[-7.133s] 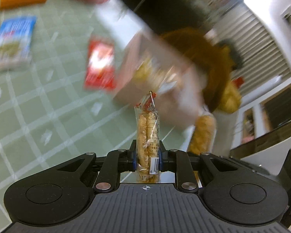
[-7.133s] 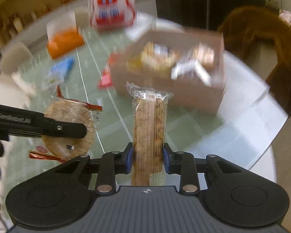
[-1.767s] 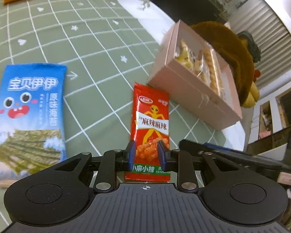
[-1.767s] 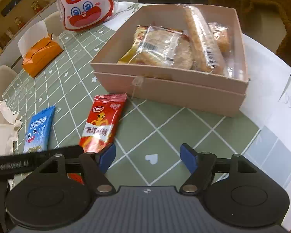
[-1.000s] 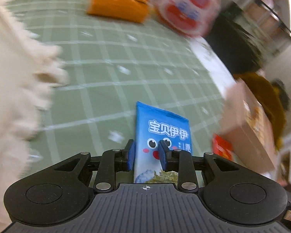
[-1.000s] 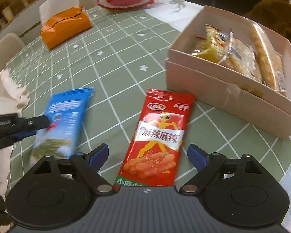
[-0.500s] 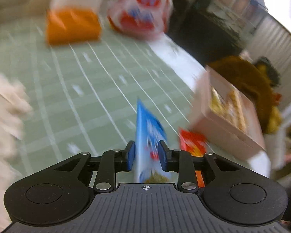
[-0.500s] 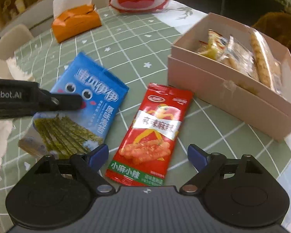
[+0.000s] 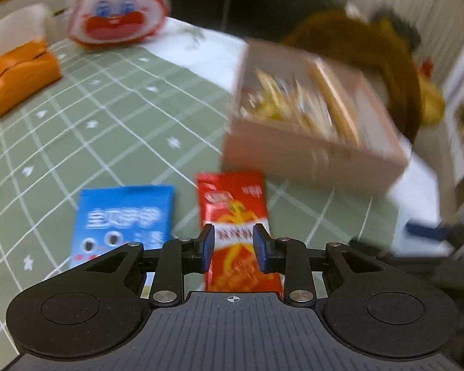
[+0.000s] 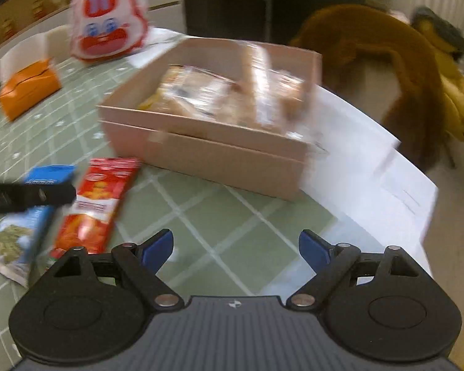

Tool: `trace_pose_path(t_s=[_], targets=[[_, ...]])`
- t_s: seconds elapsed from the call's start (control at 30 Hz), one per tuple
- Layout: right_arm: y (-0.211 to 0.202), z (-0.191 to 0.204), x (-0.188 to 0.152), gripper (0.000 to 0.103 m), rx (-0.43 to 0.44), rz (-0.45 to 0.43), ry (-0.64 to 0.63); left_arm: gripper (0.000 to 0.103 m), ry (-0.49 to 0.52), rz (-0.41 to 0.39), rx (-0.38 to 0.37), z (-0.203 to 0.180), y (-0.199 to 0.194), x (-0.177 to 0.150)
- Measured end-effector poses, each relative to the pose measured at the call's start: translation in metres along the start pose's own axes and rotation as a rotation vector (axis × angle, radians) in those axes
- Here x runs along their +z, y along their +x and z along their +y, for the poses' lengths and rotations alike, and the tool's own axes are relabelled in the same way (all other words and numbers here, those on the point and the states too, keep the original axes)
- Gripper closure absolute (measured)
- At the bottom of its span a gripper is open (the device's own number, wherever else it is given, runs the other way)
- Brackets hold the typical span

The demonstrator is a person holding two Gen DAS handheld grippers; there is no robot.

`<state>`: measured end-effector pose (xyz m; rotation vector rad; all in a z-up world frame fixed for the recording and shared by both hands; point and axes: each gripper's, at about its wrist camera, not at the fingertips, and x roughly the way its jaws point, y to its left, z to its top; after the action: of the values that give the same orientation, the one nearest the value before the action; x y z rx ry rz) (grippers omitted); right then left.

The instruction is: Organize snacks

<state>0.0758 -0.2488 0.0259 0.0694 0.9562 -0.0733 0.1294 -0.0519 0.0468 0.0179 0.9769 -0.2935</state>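
A pink cardboard box (image 9: 309, 154) (image 10: 213, 151) holding several wrapped snacks stands on the green checked tablecloth. A red snack packet (image 9: 235, 216) (image 10: 96, 204) lies flat in front of it, with a blue seaweed packet (image 9: 120, 219) (image 10: 24, 225) to its left. My left gripper (image 9: 234, 247) hovers over the near end of the red packet, its jaws slightly apart with the packet seen between them. My right gripper (image 10: 235, 250) is wide open and empty, above the cloth in front of the box.
An orange tissue pack (image 9: 18, 77) (image 10: 31, 88) and a red-and-white rabbit bag (image 9: 117, 9) (image 10: 108, 31) sit at the far side. A brown plush (image 10: 380, 61) lies behind the box. White paper sheets (image 10: 371, 167) lie at the table's right edge.
My left gripper has let go of the blue seaweed packet, now flat on the cloth, and moved right over the red packet. My right gripper has swung right, toward the box.
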Motion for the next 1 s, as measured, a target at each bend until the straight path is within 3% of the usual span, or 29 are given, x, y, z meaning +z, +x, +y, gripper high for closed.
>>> trace_pose_path(t_s=[0.1,0.17,0.23,0.4,0.5,0.63,0.8,0.83,0.87,1.0], targets=[[0.004,-0.019,-0.009,0.014,-0.006,0.024,0.048,0.056,0.099,0.018,0.034,-0.02,0.007,-0.007],[0.002,-0.024,-0.015,0.013,-0.018,0.001,0.049,0.043,0.113,0.033,0.025,-0.025,0.01,-0.007],[0.002,-0.023,-0.017,0.013,-0.02,-0.006,0.037,0.039,0.103,0.044,0.018,-0.026,0.011,-0.005],[0.002,-0.02,-0.023,0.012,-0.029,-0.029,0.008,0.04,0.094,0.027,0.061,-0.026,0.017,-0.002],[0.003,-0.019,-0.027,0.004,-0.036,-0.041,0.009,0.036,0.052,0.042,0.1,-0.016,0.025,0.001],[0.003,-0.019,-0.029,0.0,-0.036,-0.048,0.003,0.034,-0.027,0.002,0.057,-0.002,0.022,0.002],[0.004,-0.018,-0.027,0.0,-0.035,-0.031,0.0,0.036,0.039,-0.013,0.107,-0.016,0.021,-0.005],[0.004,-0.019,-0.026,0.0,-0.032,-0.025,-0.005,0.042,0.048,-0.019,0.114,-0.019,0.02,-0.007],[0.004,-0.019,-0.024,0.0,-0.028,-0.017,-0.011,0.05,0.045,-0.02,0.107,-0.02,0.019,-0.008],[0.008,-0.016,-0.013,0.0,-0.002,0.047,-0.042,0.052,-0.066,-0.034,0.0,-0.001,0.003,-0.007]])
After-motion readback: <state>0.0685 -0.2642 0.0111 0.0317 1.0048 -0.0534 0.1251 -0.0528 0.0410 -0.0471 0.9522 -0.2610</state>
